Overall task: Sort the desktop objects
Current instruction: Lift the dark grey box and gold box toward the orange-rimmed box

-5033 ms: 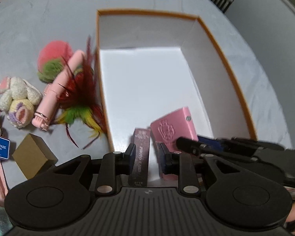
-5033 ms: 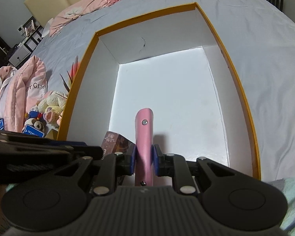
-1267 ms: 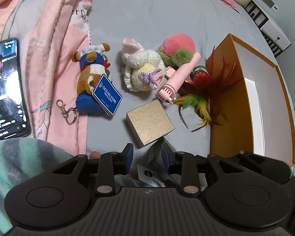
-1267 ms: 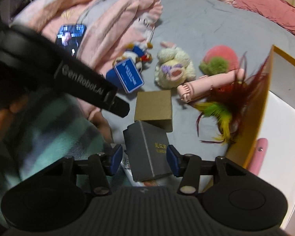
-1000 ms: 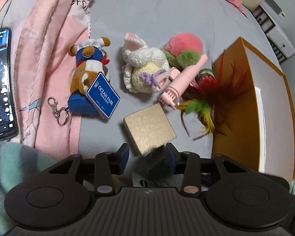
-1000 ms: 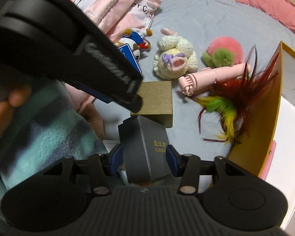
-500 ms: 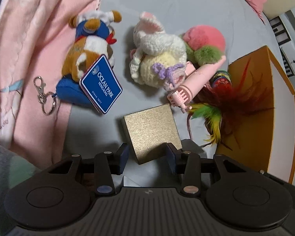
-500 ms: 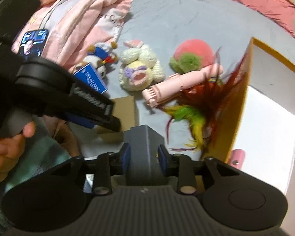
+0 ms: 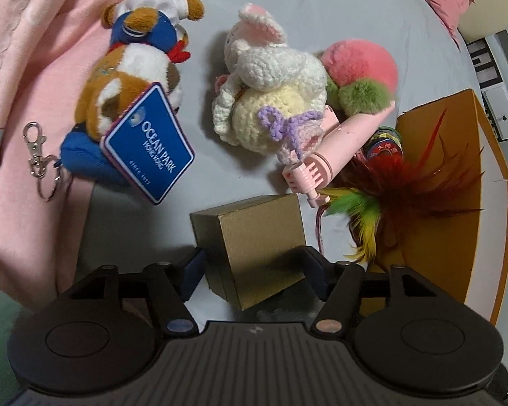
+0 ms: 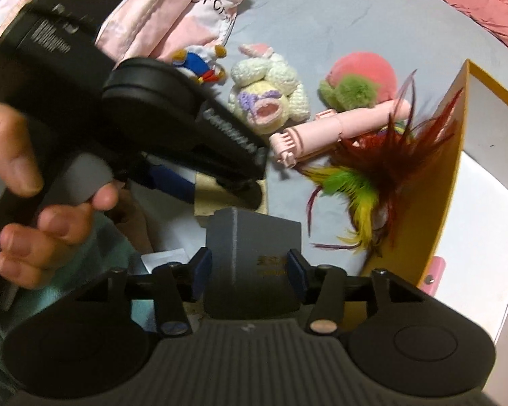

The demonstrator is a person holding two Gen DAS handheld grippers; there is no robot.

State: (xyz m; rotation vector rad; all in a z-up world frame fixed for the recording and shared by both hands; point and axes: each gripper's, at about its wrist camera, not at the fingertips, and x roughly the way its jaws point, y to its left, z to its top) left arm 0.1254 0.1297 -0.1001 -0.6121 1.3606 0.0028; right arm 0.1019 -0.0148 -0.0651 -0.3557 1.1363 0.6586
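Note:
A gold box [image 9: 254,243] lies on the grey bedsheet, between the open fingers of my left gripper [image 9: 254,267], which straddle it with gaps on both sides. My right gripper [image 10: 249,270] is shut on a grey box [image 10: 254,257] and holds it above the sheet beside the orange-sided box [image 10: 437,209]. In the right wrist view the left gripper's body [image 10: 125,111] covers most of the gold box [image 10: 206,196]. A pink case [image 10: 433,270] shows inside the orange-sided box.
Beyond the gold box lie a blue plush with an Ocean Park tag [image 9: 142,108], a crochet bunny [image 9: 271,91], a pink-and-green pompom [image 9: 359,71], a pink handheld fan [image 9: 335,155] and a feather toy [image 9: 389,186]. The orange-sided box [image 9: 457,203] stands at right. Pink clothing [image 9: 27,84] lies at left.
My left gripper has moved down and forward until its open fingers straddle the gold box. My right gripper has closed on the grey box and lifted it toward the orange-sided box.

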